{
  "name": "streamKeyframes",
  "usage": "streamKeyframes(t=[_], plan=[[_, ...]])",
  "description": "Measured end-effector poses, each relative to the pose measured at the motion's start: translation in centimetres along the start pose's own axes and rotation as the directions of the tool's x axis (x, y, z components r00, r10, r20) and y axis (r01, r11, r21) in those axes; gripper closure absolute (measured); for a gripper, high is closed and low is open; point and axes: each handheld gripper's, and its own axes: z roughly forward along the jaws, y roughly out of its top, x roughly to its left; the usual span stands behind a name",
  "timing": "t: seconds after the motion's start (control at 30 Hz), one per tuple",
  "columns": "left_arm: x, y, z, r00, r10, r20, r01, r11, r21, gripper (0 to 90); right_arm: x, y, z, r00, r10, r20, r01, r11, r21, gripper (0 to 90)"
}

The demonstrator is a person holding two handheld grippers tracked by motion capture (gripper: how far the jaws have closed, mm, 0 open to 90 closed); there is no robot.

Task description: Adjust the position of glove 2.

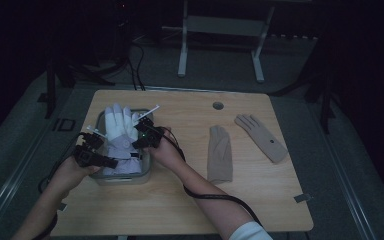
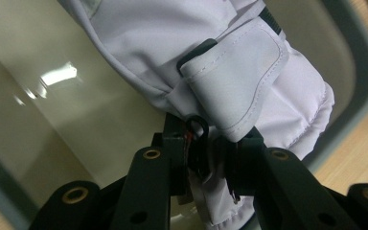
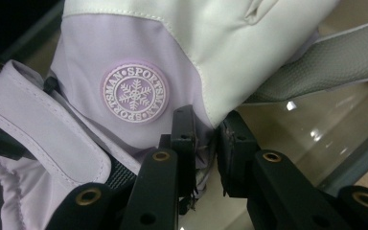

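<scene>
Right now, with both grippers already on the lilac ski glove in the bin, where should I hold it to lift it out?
Hold the ski glove by its two side edges. The left gripper pinches the cuff edge beside the wrist strap; the right gripper pinches the seam edge below the snowflake badge. These thin folded edges fit between the jaws, and opposite grips should keep it level over the bin.

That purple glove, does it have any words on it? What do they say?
"SPORTSMAN • SPORTSMAN" runs around the round badge on the glove, with a snowflake sign in the middle.
The two tan gloves on the table carry no words that can be read.
</scene>
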Motion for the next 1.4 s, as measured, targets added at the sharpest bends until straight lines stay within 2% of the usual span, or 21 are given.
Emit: streamKeyframes(t=[0.07, 0.27, 0.33, 0.47, 0.6, 0.67, 0.73, 0.8, 0.87, 0.9, 0.97, 1.03, 1.07, 1.17, 1.23, 1.33, 1.37, 1.4], plan=[[0.1, 0.0, 0.4, 0.9999, -0.013, 0.004, 0.013, 0.9999, 0.008, 71.5, -0.2, -0.2, 0.5, 1.0000, 0.008, 0.001, -0.008, 1.000, 0.030, 78.1], [-0.2, 0.4, 1.9, 0.9981, 0.017, -0.059, -0.011, 0.9960, 0.089, 65.7, 0.3, -0.1, 1.0, 0.9983, -0.031, 0.050, 0.026, 0.996, 0.086, 76.6], [-0.2, 0.5, 2.2, 0.9978, 0.008, -0.066, -0.001, 0.9943, 0.107, 65.4, 0.5, -0.1, 1.1, 0.9971, -0.046, 0.061, 0.040, 0.994, 0.097, 72.3], [-0.2, 0.5, 2.2, 0.9981, -0.005, -0.062, 0.011, 0.9952, 0.097, 65.3, 0.9, 0.1, 0.7, 0.9931, -0.099, 0.062, 0.092, 0.990, 0.107, 59.2], [-0.2, 0.4, 2.1, 0.9982, -0.011, -0.059, 0.016, 0.9970, 0.075, 63.8, 1.2, 0.2, 0.0, 0.9861, -0.142, 0.086, 0.131, 0.984, 0.122, 50.8], [-0.2, 0.4, 2.0, 0.9980, -0.015, -0.062, 0.019, 0.9979, 0.062, 62.3, 1.1, 0.2, -0.7, 0.9860, -0.147, 0.078, 0.140, 0.986, 0.095, 45.8], [-0.3, 0.4, 1.8, 0.9981, -0.025, -0.057, 0.027, 0.9989, 0.039, 60.2, 1.1, 0.4, -1.6, 0.9870, -0.148, 0.064, 0.144, 0.988, 0.061, 38.7], [-0.5, 0.3, 1.5, 0.9985, -0.026, -0.047, 0.027, 0.9996, 0.007, 56.4, 0.9, 0.4, -2.4, 0.9877, -0.146, 0.056, 0.144, 0.989, 0.035, 36.8], [-0.8, 0.1, 1.0, 0.9983, -0.022, -0.054, 0.021, 0.9996, -0.020, 52.8, 0.5, 0.4, -3.2, 0.9907, -0.134, 0.023, 0.134, 0.991, 0.013, 27.7], [-1.0, 0.1, 0.8, 0.9982, -0.021, -0.056, 0.019, 0.9993, -0.032, 50.6, 0.3, 0.4, -3.6, 0.9918, -0.127, 0.005, 0.127, 0.992, 0.008, 26.5], [-1.3, 0.0, 0.3, 0.9975, -0.023, -0.068, 0.018, 0.9977, -0.066, 45.9, -0.1, 0.3, -4.3, 0.9923, -0.123, -0.011, 0.123, 0.992, -0.004, 18.7], [-1.6, -0.2, -0.2, 0.9966, -0.026, -0.078, 0.019, 0.9949, -0.099, 45.4, -0.5, 0.1, -4.9, 0.9934, -0.114, -0.009, 0.114, 0.993, -0.020, 19.1], [-1.7, -0.2, -0.5, 0.9955, -0.016, -0.094, 0.007, 0.9949, -0.101, 45.4, -0.7, 0.0, -5.2, 0.9932, -0.116, -0.005, 0.116, 0.993, -0.030, 17.5], [-2.2, -0.2, -1.1, 0.9919, -0.024, -0.125, 0.008, 0.9912, -0.132, 45.4, -1.4, -0.5, -6.1, 0.9912, -0.132, 0.015, 0.133, 0.988, -0.074, 16.8], [-2.3, -0.2, -1.3, 0.9928, -0.032, -0.116, 0.013, 0.9858, -0.167, 45.4, -1.9, -0.8, -6.7, 0.9919, -0.126, 0.013, 0.127, 0.987, -0.097, 16.8], [-2.5, -0.2, -1.4, 0.9928, -0.030, -0.116, 0.009, 0.9840, -0.178, 45.5, -2.2, -1.0, -6.9, 0.9923, -0.123, 0.014, 0.124, 0.987, -0.102, 16.8], [-3.5, 0.1, -1.4, 0.9904, -0.007, -0.138, -0.021, 0.9797, -0.199, 45.4, -2.6, -1.5, -7.7, 0.9908, -0.133, 0.023, 0.135, 0.984, -0.112, 16.8], [-3.8, 0.2, -1.5, 0.9896, -0.011, -0.144, -0.020, 0.9768, -0.213, 45.5, -2.7, -1.7, -7.9, 0.9903, -0.137, 0.026, 0.139, 0.984, -0.116, 16.8]])
